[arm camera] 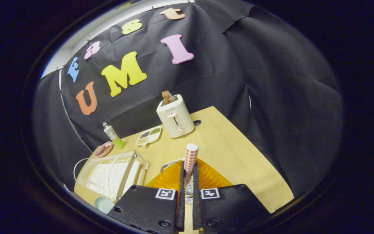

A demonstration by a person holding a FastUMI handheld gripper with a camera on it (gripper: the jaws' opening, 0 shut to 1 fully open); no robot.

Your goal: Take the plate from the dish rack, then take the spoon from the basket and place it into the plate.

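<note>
Spoon count from my seat is one: a single spoon with a red-and-white checked handle (190, 159), standing nearly upright. My gripper (188, 177) has its fingers closed to a narrow slit, clamped on the handle's lower part, its bowl hidden between them. One amber ribbed plate (211, 178) lies on the pale wooden table (239, 156) just beneath the fingers. I also count one white wire dish rack (112, 174), one cream toaster (175, 116), one small bottle (113, 135).
</note>
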